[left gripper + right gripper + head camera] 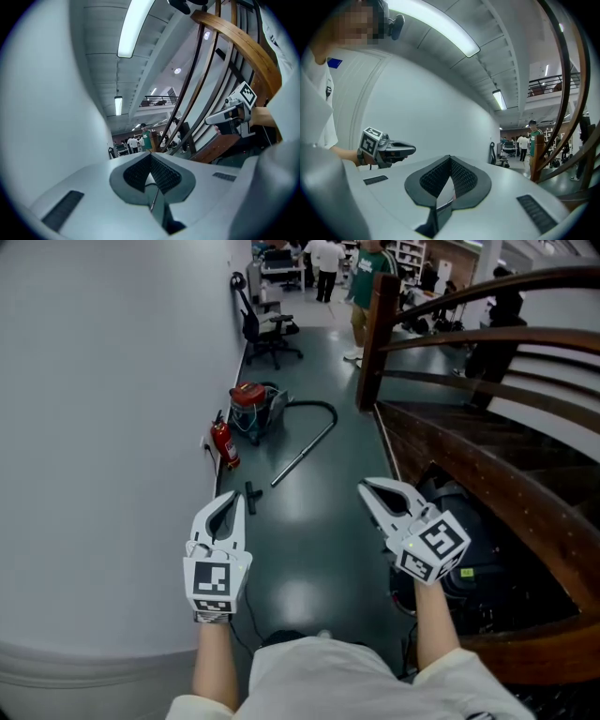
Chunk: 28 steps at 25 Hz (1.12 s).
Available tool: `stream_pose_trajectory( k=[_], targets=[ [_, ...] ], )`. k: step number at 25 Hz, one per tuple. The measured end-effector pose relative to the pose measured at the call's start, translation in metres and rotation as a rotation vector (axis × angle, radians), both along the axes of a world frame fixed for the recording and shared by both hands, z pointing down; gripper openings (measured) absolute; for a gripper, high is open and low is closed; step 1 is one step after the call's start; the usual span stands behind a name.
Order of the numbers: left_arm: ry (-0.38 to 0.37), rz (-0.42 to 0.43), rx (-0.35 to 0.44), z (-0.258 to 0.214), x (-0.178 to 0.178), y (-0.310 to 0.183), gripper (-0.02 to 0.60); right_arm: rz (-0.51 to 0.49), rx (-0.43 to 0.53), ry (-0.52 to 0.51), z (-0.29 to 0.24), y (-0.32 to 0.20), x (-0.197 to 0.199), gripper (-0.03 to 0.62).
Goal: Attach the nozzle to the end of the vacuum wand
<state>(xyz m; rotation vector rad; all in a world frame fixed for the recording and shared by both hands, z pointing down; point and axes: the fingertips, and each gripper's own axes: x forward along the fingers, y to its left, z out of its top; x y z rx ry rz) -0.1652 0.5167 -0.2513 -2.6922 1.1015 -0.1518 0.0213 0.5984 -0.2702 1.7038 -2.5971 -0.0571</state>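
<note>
In the head view a red canister vacuum sits on the dark floor by the white wall. Its black hose curves to a long metal wand lying on the floor. A small black nozzle lies just beyond the wand's near end. My left gripper is held level in the air near me, jaws shut and empty, tips close over the nozzle in the picture. My right gripper is also level, shut and empty, to the wand's right. Each gripper view shows the other gripper: the left gripper and the right gripper.
A red fire extinguisher stands against the wall beside the vacuum. A wooden stair railing runs along the right. Black office chairs and several people stand farther down the corridor. Dark bags lie under the stairs.
</note>
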Motion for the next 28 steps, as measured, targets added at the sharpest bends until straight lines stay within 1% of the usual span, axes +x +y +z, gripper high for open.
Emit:
stream_pose_trajectory(
  k=[3, 7, 12, 16, 20, 24, 28],
  targets=[
    [0.002, -0.006, -0.001, 0.004, 0.008, 0.002, 0.0, -0.015, -0.005, 0.002, 0.005, -0.005, 0.009, 0.025],
    [-0.002, -0.022, -0.025, 0.013, 0.015, -0.004, 0.0, -0.021, -0.025, -0.003, 0.014, -0.014, 0.019, 0.025],
    [-0.009, -0.03, -0.043, 0.03, 0.027, -0.033, 0.0, 0.01, -0.041, -0.006, 0.029, -0.044, 0.038, 0.025],
    [-0.006, -0.015, -0.041, 0.038, 0.042, -0.073, 0.0, 0.033, -0.046, 0.001, 0.035, -0.077, 0.056, 0.025],
    [-0.009, 0.005, -0.026, 0.043, 0.057, -0.128, 0.0, 0.063, -0.04, 0.013, 0.035, -0.128, 0.077, 0.025],
    [-0.007, 0.008, -0.029, 0.045, 0.062, -0.185, 0.0, 0.071, -0.035, 0.035, 0.036, -0.182, 0.088, 0.025],
    [-0.01, 0.017, -0.034, 0.045, 0.067, -0.236, 0.0, 0.076, -0.031, 0.032, 0.033, -0.233, 0.094, 0.025]
  ],
)
